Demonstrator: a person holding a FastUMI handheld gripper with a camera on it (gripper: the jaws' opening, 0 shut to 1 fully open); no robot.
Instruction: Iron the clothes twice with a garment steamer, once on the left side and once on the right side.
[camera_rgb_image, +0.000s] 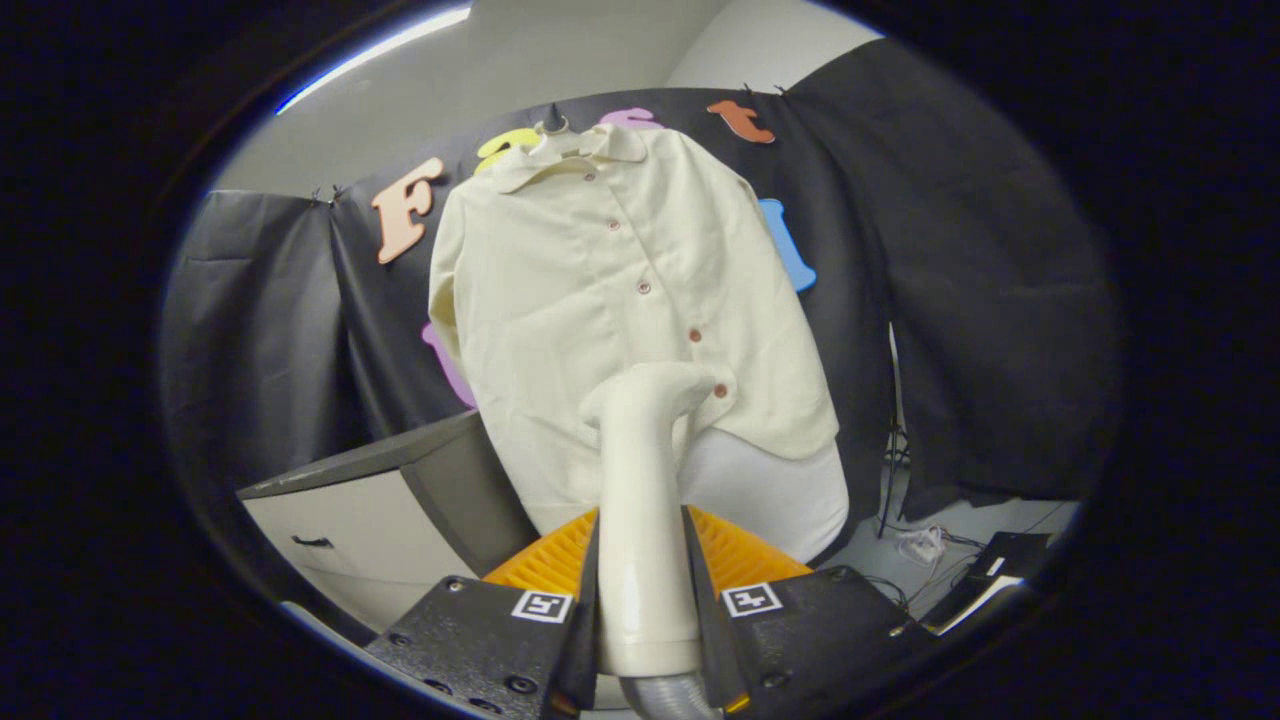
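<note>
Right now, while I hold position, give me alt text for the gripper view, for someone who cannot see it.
The gripper is shut on the steamer handle, whose head meets the lower front of a cream buttoned shirt. The shirt hangs on a hanger before the black cloth wall; a grey cabinet stands beside it.

Cream shirt (620, 300) hanging buttoned, steamer (645, 500) upright btwn fingers, head at hem

Cloth-walled recording booth: black drapes (960, 300), cabinet (340, 520), cables (920, 545) on floor.

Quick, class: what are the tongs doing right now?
Tongs: closed on the steamer handle, its head at the shirt's lower front.
</note>
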